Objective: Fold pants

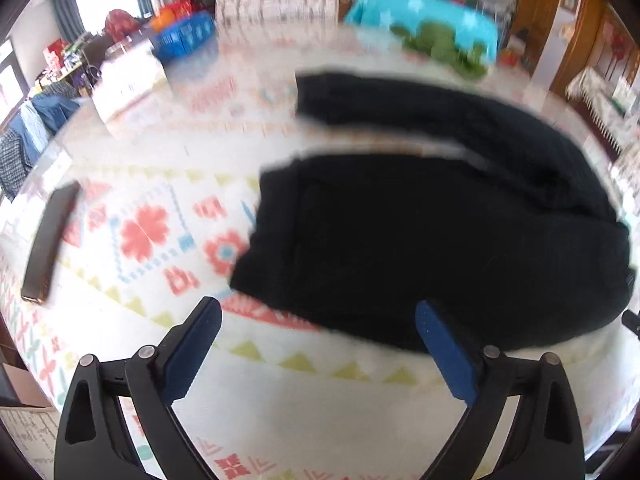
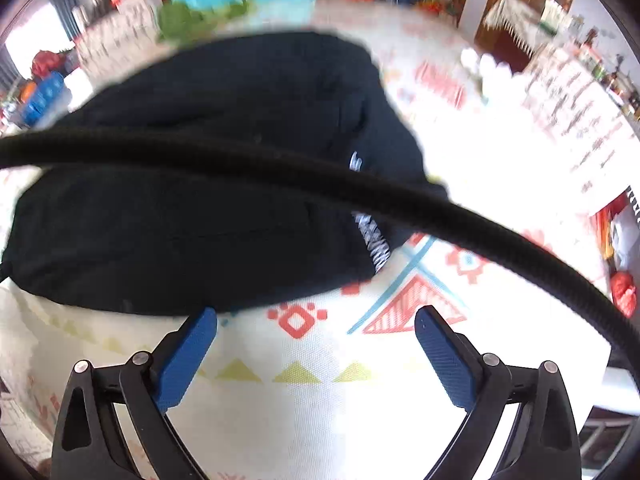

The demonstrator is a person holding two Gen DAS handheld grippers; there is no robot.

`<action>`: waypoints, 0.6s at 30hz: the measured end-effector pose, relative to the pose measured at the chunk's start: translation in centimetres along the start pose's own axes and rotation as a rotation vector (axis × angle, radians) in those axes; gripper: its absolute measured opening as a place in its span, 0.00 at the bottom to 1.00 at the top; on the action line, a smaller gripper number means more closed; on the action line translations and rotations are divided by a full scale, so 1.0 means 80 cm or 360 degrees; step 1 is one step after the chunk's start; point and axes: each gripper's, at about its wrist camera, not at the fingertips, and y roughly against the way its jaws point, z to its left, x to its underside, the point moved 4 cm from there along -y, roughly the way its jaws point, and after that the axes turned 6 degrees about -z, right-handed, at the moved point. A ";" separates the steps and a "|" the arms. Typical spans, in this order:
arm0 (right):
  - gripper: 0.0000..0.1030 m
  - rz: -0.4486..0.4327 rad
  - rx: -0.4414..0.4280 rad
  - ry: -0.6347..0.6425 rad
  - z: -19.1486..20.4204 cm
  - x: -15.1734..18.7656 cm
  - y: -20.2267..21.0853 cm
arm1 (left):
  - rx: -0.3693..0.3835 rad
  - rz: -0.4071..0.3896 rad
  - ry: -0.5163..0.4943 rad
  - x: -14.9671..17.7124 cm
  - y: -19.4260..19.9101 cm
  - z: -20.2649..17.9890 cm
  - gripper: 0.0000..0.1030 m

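Black pants point(image 1: 420, 240) lie spread on a table covered with a white cloth point(image 1: 152, 240) printed in coral, blue and yellow-green geometric motifs. From the left wrist view the garment fills the middle and right of the table, with one leg point(image 1: 400, 104) stretching away toward the far side and a strip of cloth showing between it and the nearer, broader part. The left gripper point(image 1: 318, 320) hangs just above the near edge of the pants, its blue-padded jaws spread wide with nothing between them. A dark, flat, phone-like object point(image 1: 50, 244) rests on the cloth well to the left. In the right wrist view the pants point(image 2: 200, 184) lie ahead and to the left, white lettering point(image 2: 374, 240) visible near their right edge. The right gripper point(image 2: 316, 320) is likewise wide apart and empty, its left fingertip just beside the fabric's near edge. A black braided cable point(image 2: 280, 168) arcs across this view. Both pictures are blurred.
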 end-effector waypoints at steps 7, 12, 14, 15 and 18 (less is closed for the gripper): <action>0.98 -0.0216 -0.0113 0.0040 0.030 -0.083 -0.003 | 0.0025 0.0001 0.0019 -0.048 -0.041 -0.027 0.95; 0.98 -0.0039 -0.0059 0.0067 0.027 -0.084 -0.076 | -0.0127 0.0086 -0.0176 -0.041 -0.081 -0.053 0.96; 0.99 0.0023 -0.0047 0.0097 0.018 -0.088 -0.083 | -0.0103 0.0105 -0.0155 -0.034 -0.078 -0.046 0.97; 0.99 0.0088 -0.0044 0.0083 0.011 -0.089 -0.084 | -0.0089 0.0116 -0.0138 -0.030 -0.076 -0.042 0.97; 0.99 0.0170 -0.0051 0.0065 -0.009 -0.086 -0.079 | -0.0050 0.0120 -0.0078 -0.013 -0.067 -0.027 0.98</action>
